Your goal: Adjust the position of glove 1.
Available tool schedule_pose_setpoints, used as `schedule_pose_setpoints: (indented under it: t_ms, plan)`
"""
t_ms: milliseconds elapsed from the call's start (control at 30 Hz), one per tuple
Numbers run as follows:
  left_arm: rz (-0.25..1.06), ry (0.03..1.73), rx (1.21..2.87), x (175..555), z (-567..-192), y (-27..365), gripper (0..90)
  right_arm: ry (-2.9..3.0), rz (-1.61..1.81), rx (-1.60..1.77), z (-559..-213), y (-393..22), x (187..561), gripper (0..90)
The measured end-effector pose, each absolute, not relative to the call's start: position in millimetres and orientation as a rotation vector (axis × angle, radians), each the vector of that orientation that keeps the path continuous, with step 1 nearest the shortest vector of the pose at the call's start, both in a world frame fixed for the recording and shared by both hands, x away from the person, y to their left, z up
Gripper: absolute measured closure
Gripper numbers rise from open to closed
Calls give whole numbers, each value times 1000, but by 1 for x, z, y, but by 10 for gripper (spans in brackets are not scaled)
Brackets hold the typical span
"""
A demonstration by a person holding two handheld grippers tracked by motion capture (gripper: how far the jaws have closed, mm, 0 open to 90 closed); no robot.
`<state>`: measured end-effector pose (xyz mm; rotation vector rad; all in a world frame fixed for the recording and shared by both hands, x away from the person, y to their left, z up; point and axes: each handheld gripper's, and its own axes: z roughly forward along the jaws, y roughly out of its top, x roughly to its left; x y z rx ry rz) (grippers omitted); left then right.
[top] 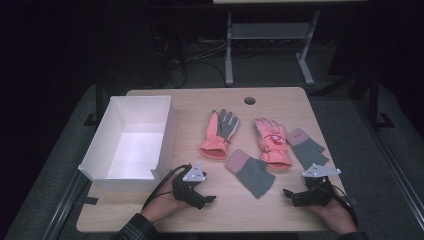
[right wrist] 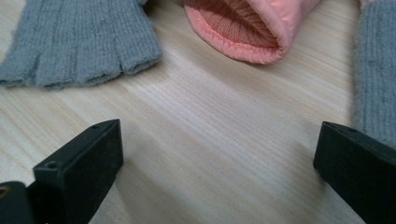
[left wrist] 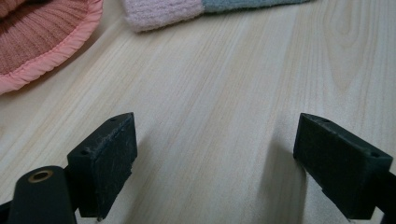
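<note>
Four gloves lie in a row on the wooden table (top: 190,107). From left to right they are a pink ski glove with a grey palm (top: 220,132), a grey knit glove with a pink cuff (top: 250,172), a second pink ski glove (top: 272,142) and another grey knit glove (top: 306,147). My left gripper (top: 206,200) rests low near the front edge, open and empty, its jaws wide over bare wood (left wrist: 215,163). The pink cuff (left wrist: 42,42) and the knit cuff (left wrist: 163,11) lie ahead of it. My right gripper (top: 290,195) is open too (right wrist: 219,172), facing the knit glove's fingers (right wrist: 79,42) and a pink glove's opening (right wrist: 247,28).
An open white box (top: 132,142) stands at the table's left side, its near end past the front-left edge region. A round cable hole (top: 249,100) sits at the table's far middle. A desk frame and cables stand on the floor beyond.
</note>
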<state>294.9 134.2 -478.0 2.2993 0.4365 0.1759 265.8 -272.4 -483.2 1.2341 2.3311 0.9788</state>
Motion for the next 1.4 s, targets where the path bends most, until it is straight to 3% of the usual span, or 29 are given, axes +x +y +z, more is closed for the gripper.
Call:
schedule_pose_setpoints:
  t_ms: [200,333,600,633,667,767,1400]
  plan:
    - [176,434,2297,295,-478,134,128,2336,974,1245,-482,-272,266,14]
    - [175,434,2299,295,-478,134,127,2326,957,1251,-476,-275,265,126]
    - [174,429,2304,296,-478,135,128,2302,1036,1266,-456,-276,259,596]
    - [174,429,2304,296,-478,135,128,2302,1036,1266,-456,-276,259,596]
    - [174,430,2304,296,-478,134,128,2307,1052,1254,-452,-273,260,748]
    - [185,417,2305,297,-478,135,128,2339,1082,1246,-448,-268,263,886]
    - [175,434,2296,296,-478,134,128,2461,1217,1127,-435,-216,294,900]
